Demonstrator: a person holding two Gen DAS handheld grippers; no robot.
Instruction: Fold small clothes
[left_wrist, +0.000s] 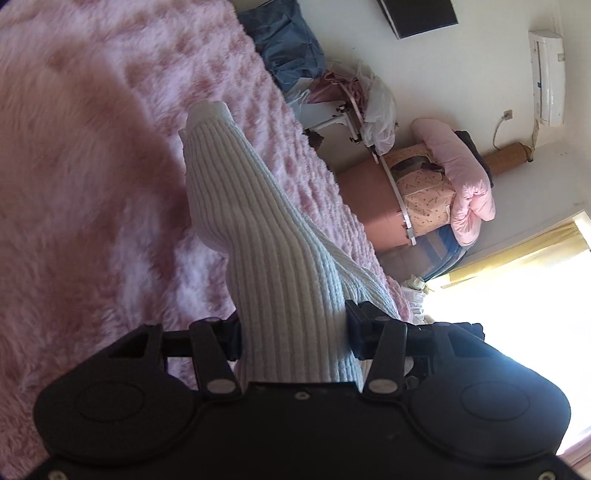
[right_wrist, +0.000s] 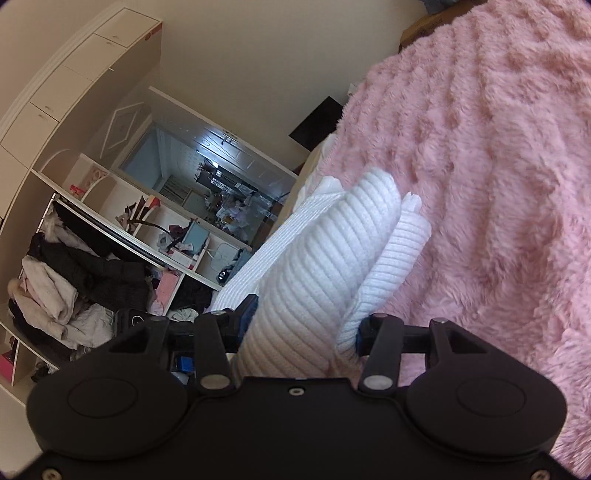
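A white ribbed knit garment (left_wrist: 258, 236) hangs lifted above a fluffy pink blanket (left_wrist: 81, 184). My left gripper (left_wrist: 291, 339) is shut on one bunched part of it; the fabric fills the gap between the fingers and hides the tips. In the right wrist view my right gripper (right_wrist: 303, 328) is shut on another bunched part of the same white garment (right_wrist: 325, 251), which is gathered in thick folds beside the pink blanket (right_wrist: 480, 166).
Beside the bed stand a heap of blue denim (left_wrist: 288, 48), a rack with plastic bags (left_wrist: 373, 110) and stacked pink bedding (left_wrist: 454, 177). A bright window (left_wrist: 517, 295) is at the right. An open wardrobe with clothes (right_wrist: 85, 258) fills the left of the right wrist view.
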